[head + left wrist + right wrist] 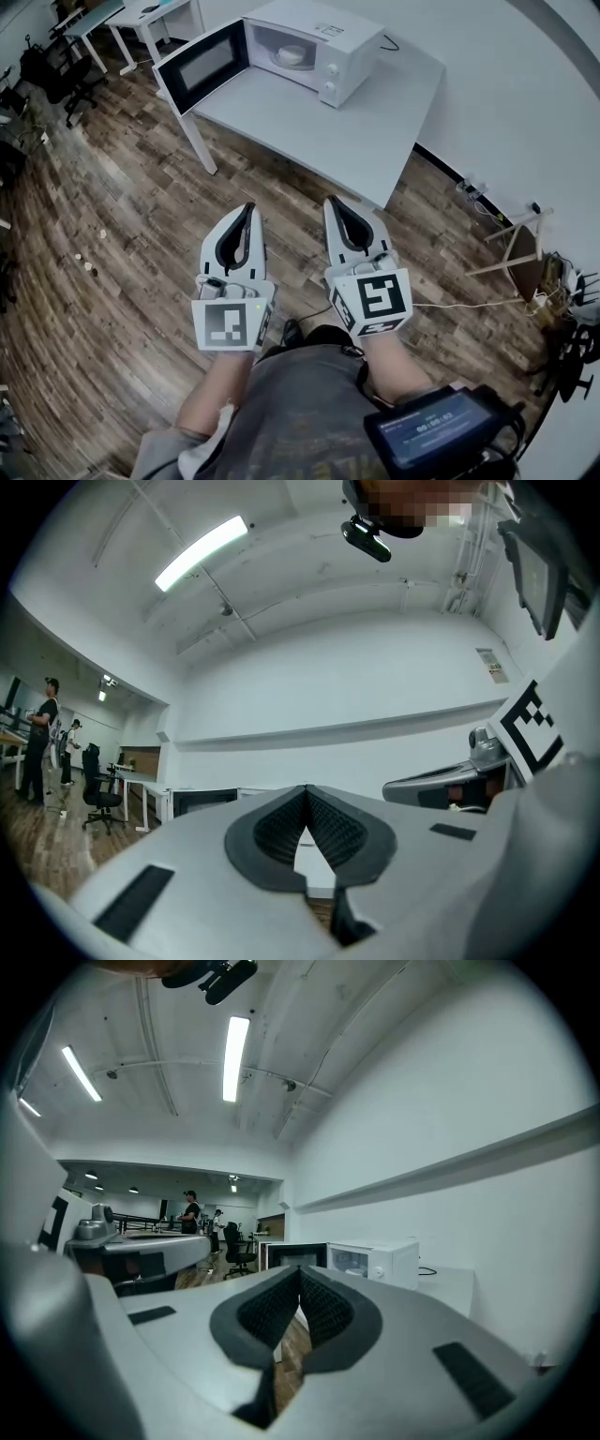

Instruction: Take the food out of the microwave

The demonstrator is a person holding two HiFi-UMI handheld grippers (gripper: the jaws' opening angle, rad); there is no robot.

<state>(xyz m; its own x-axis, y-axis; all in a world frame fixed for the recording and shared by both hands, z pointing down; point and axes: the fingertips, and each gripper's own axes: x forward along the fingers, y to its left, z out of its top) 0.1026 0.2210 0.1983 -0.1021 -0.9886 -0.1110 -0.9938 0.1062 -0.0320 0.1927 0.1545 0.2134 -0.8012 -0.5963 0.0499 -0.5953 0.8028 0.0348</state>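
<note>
A white microwave (314,42) stands at the far end of a white table (328,122), its dark-windowed door (202,66) swung wide open to the left. Inside sits a pale dish of food (289,54). Both grippers hang over the wooden floor, well short of the table and pointing toward it. My left gripper (248,210) is shut with nothing in it, and my right gripper (332,202) is the same. In the right gripper view the microwave (375,1260) and its door (292,1256) show beyond the closed pads. The left gripper view catches only the door (204,803).
The table's near corner (380,199) and a leg (199,142) lie ahead of me. Cables and a wooden stand (511,248) sit by the wall at right. More desks and office chairs (66,70) stand at far left, where people (190,1211) are standing.
</note>
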